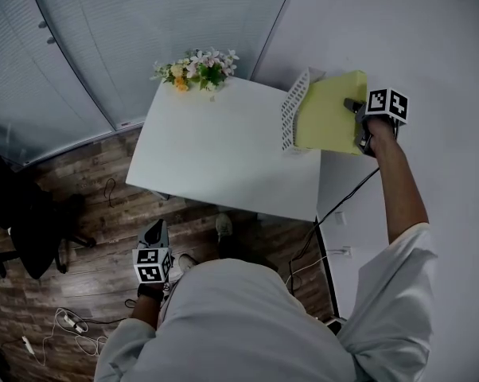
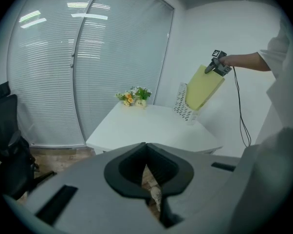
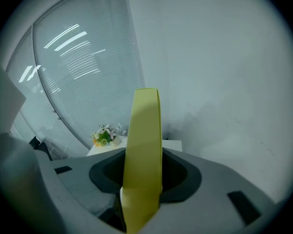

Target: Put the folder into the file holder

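While your right gripper [image 1: 357, 116] clamps the yellow folder [image 1: 329, 118], far end at the file holder [image 1: 292, 119] beyond its fingers [image 3: 183, 174], your left gripper [image 1: 154, 233] hangs closed, empty.

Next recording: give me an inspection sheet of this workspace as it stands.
Surface: white table; two things stand on it.
Job's things: yellow folder, tilted, lower end apparently inside the white perforated file holder at the table's far right corner.
Clutter: flower arrangement at the far edge.
Grippers: right gripper shut on the folder's upper corner; left gripper shut, empty, held low, away from the table.
Cables: black cable hanging from the right gripper; loose cables on the wood floor.
Surroundings: blinds, black office chair.
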